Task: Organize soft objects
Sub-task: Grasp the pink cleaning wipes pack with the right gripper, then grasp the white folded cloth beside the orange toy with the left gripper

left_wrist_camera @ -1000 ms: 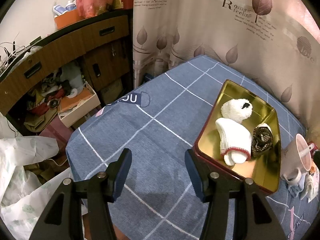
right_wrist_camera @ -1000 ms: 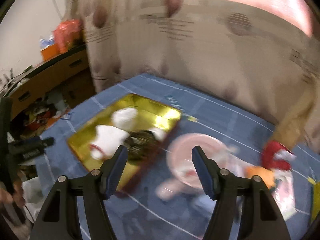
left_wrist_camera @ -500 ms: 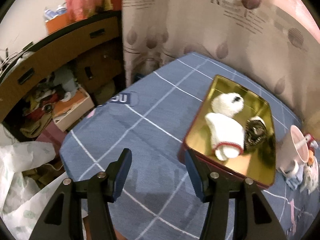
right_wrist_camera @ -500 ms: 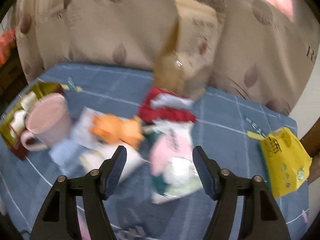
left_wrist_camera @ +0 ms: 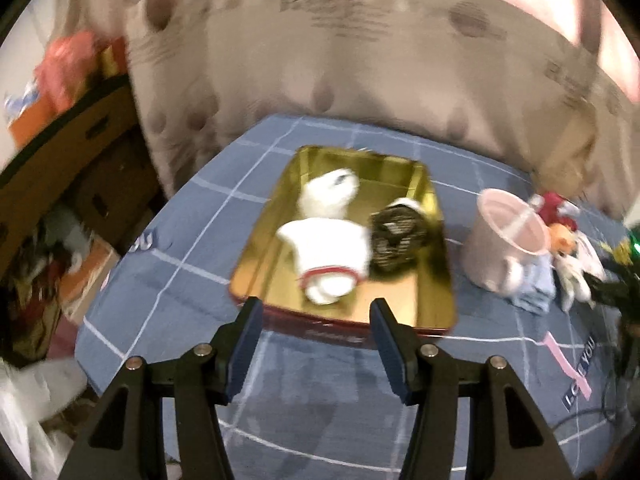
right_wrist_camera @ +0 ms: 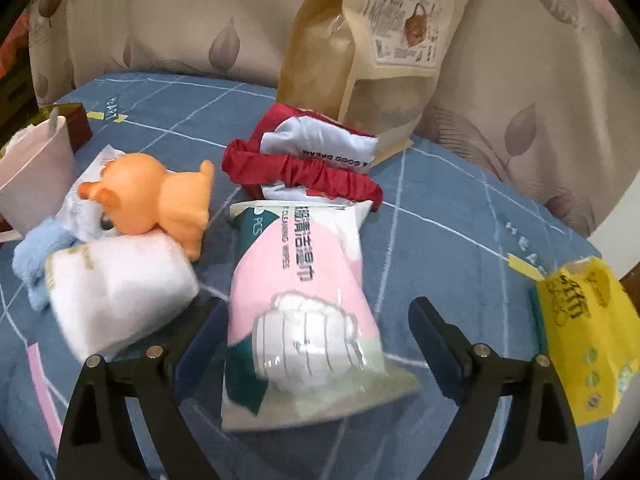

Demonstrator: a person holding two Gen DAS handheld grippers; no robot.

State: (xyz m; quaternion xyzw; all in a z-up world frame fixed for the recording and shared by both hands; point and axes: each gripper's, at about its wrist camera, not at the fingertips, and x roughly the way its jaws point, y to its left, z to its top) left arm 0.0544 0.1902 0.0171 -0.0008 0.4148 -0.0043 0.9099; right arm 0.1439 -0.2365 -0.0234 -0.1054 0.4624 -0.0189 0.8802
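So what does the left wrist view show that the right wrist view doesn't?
Only the left wrist view shows the gold tray's contents: white plush toy, white sock, dark patterned bundle.

Only the right wrist view shows the pink wipes pack, yellow packet and tall kraft bag.

Both show the pink cup, orange toy and blue checked cloth.

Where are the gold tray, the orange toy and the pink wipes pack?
gold tray (left_wrist_camera: 434, 300), left wrist view, bare floor.
orange toy (right_wrist_camera: 160, 196), right wrist view, body.
pink wipes pack (right_wrist_camera: 296, 280), right wrist view, pink front.
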